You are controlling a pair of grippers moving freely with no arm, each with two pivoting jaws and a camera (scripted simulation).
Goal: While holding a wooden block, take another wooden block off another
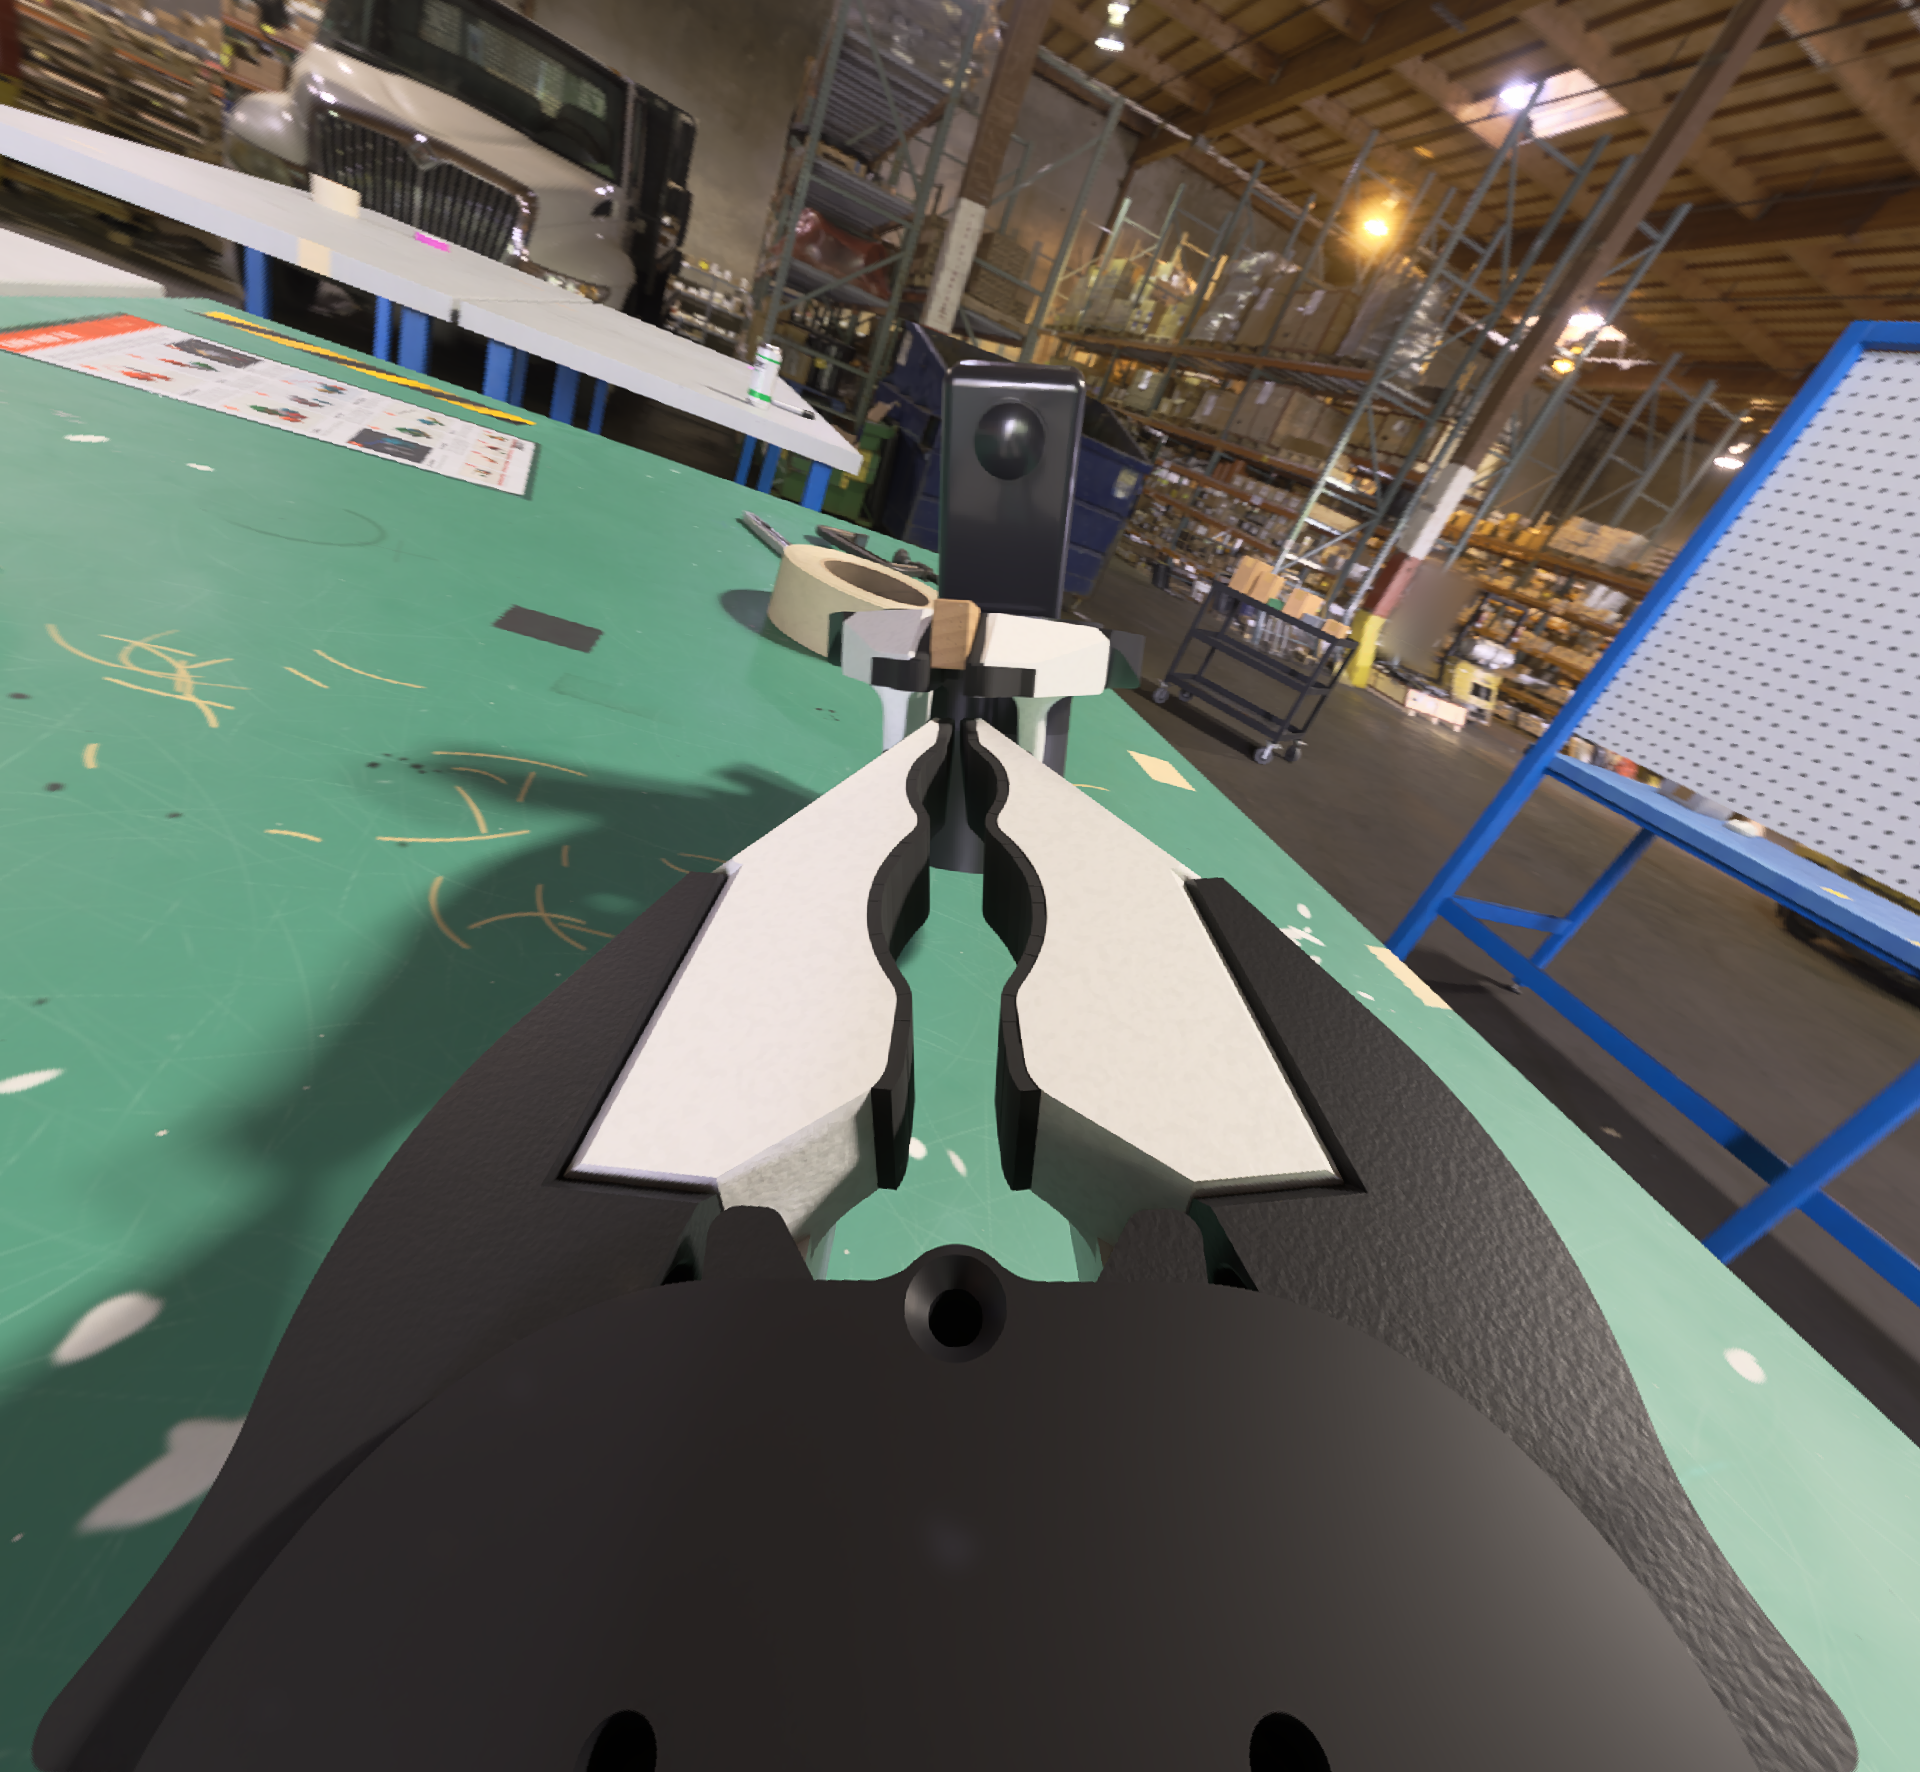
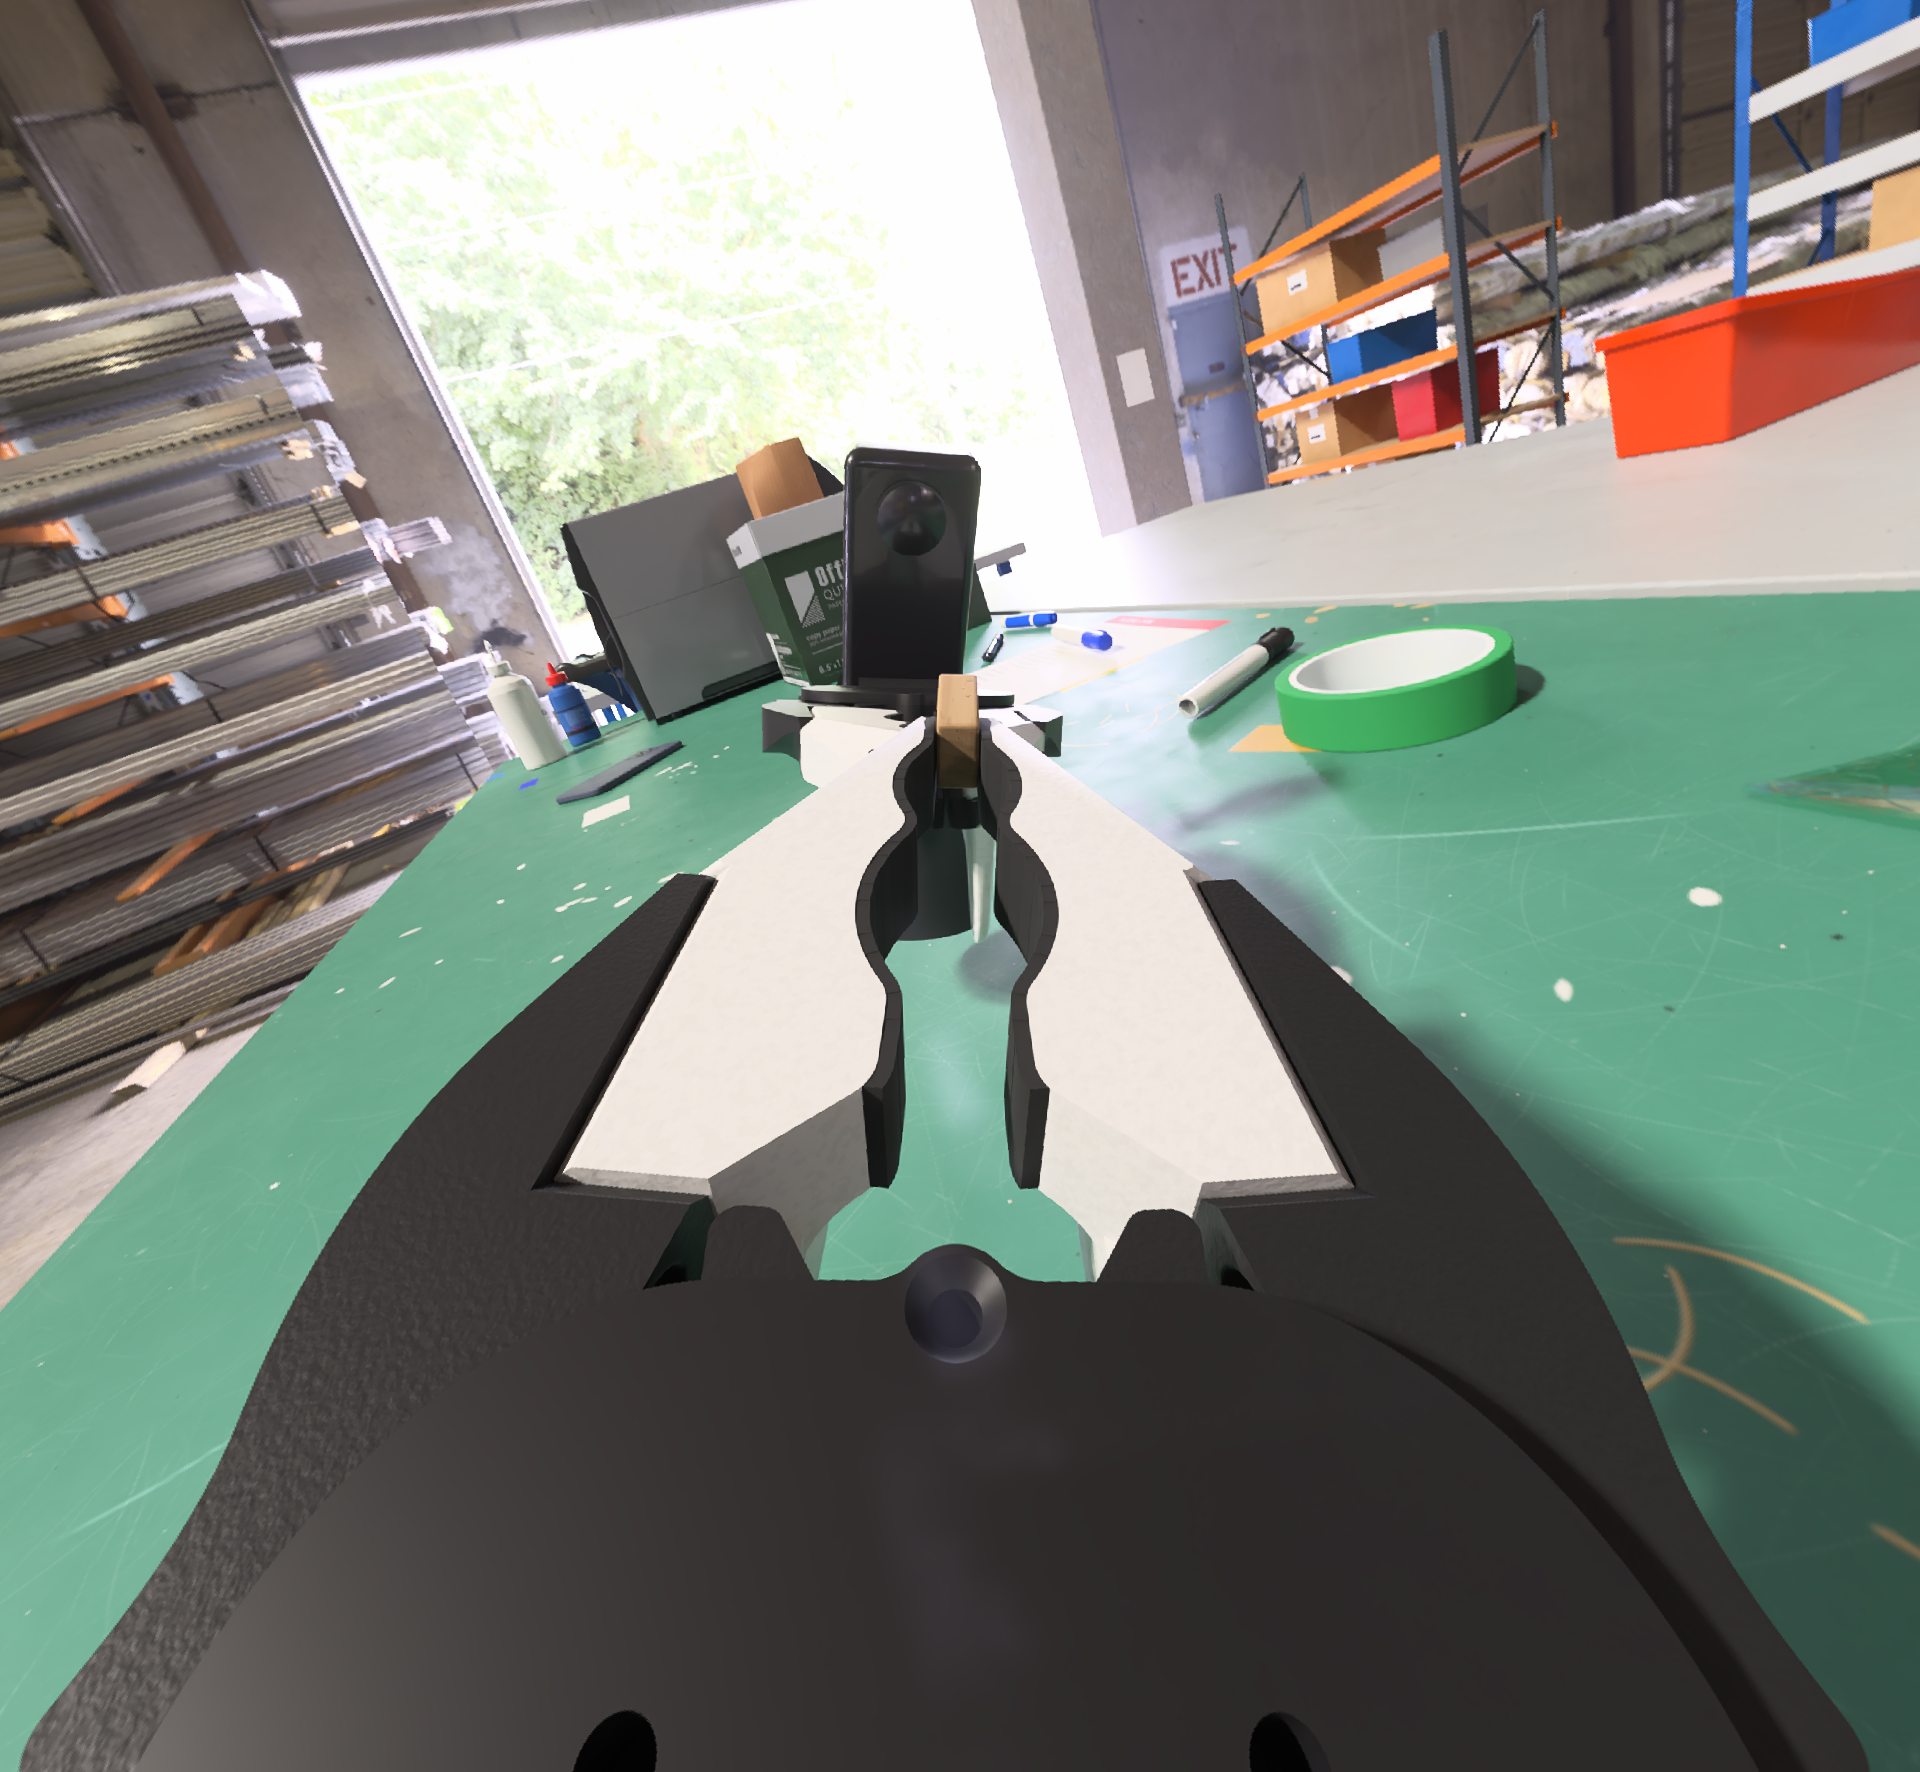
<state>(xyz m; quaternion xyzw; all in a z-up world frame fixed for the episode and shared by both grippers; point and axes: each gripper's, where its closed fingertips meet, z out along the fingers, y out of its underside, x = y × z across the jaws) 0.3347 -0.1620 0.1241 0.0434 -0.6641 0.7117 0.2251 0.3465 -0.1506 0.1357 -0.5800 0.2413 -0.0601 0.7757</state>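
Right gripper (image 2: 957, 758) is clamped on a wooden block (image 2: 957, 730) at its fingertips, upright and clear of the green table (image 2: 1455, 943) — judged to be the block that must be kept in hand. Left gripper (image 1: 956, 748) faces it tip to tip, fingers drawn close together (whether on anything cannot be told — the tips merge with dark parts behind). No stacked pair of blocks shows in either view.

Your left black-and-white two-finger gripper (image 1: 957, 735) is facing your right black-and-white two-finger gripper (image 2: 957, 735) tip to tip above the table, both with fingers drawn nearly together.
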